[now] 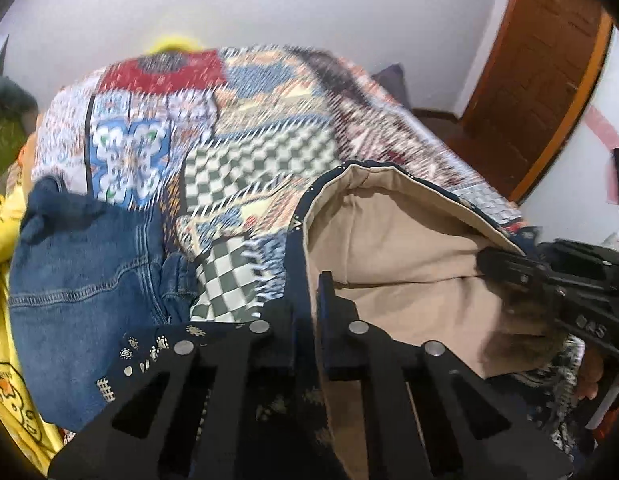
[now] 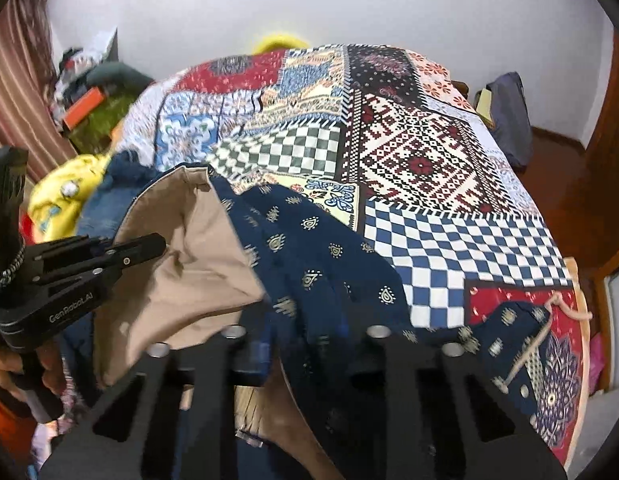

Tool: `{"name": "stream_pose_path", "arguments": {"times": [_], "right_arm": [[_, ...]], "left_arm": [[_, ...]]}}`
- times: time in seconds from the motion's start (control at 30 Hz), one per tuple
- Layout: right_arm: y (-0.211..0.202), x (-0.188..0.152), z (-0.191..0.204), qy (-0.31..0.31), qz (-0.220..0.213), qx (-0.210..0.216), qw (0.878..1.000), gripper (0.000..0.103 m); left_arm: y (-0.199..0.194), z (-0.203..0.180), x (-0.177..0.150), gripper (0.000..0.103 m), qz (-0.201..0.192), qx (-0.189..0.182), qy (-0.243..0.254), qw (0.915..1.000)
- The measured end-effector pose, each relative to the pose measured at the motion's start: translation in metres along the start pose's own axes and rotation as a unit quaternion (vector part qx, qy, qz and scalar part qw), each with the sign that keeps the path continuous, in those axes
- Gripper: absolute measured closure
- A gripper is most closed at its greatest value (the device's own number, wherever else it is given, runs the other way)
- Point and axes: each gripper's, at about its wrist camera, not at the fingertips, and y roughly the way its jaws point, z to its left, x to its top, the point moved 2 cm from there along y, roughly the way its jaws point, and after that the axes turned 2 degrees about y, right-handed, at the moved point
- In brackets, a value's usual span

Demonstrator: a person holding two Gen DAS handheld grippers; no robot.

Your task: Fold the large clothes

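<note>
**Both jaws are pinching the navy garment's near edge**

The navy garment [image 2: 333, 256], printed with small gold motifs and lined in beige, is lying bunched at the near edge of the bed [image 2: 461, 240], right under your two hands. Its beige lining [image 1: 389, 240] is turned up and facing you, so the piece is hanging open like a pouch between the grips rather than lying flat. Its held edge is running side to side, from one hand across to the other, with the rest of the bed stretching away ahead of you.

Your left gripper [image 1: 311, 300] is holding its jaws pressed together on the navy hem where it meets the lining. Your right gripper [image 2: 309, 356] is pinching a fold of the same navy cloth; in the left wrist view it is biting the far side of the beige opening. Neither hand is nearer: both are already on the cloth.

A pair of jeans [image 1: 81, 264] and a yellow garment [image 1: 5, 320] are lying just beside it on your left, close enough to snag.
</note>
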Motion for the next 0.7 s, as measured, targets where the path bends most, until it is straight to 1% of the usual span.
{"name": "stream_pose_path", "arguments": {"times": [0.13, 0.27, 0.4, 0.53, 0.67, 0.7], "right_arm": [[-0.038, -0.006, -0.002, 0.016, -0.017, 0.027, 0.999, 0.092], [-0.075, -0.018, 0.002, 0.009, -0.027, 0.040, 0.999, 0.093], [-0.108, -0.038, 0.006, 0.004, -0.032, 0.053, 0.998, 0.093], [-0.124, -0.063, 0.013, -0.006, -0.018, 0.057, 0.998, 0.093], [-0.132, -0.091, 0.014, -0.015, 0.002, 0.052, 0.999, 0.093], [-0.132, -0.097, 0.014, -0.015, 0.008, 0.053, 0.998, 0.093]], "left_arm": [[-0.046, -0.026, 0.002, 0.098, -0.033, -0.027, 0.030, 0.9987], [-0.087, -0.057, -0.007, 0.098, -0.050, -0.028, 0.074, 0.9956], [-0.120, -0.080, -0.027, 0.098, -0.059, -0.029, 0.109, 0.9919], [-0.139, -0.093, -0.052, 0.098, -0.049, -0.031, 0.121, 0.9910], [-0.145, -0.096, -0.083, 0.098, -0.018, -0.050, 0.121, 0.9913], [-0.144, -0.097, -0.094, 0.098, -0.004, -0.055, 0.120, 0.9913]]}}
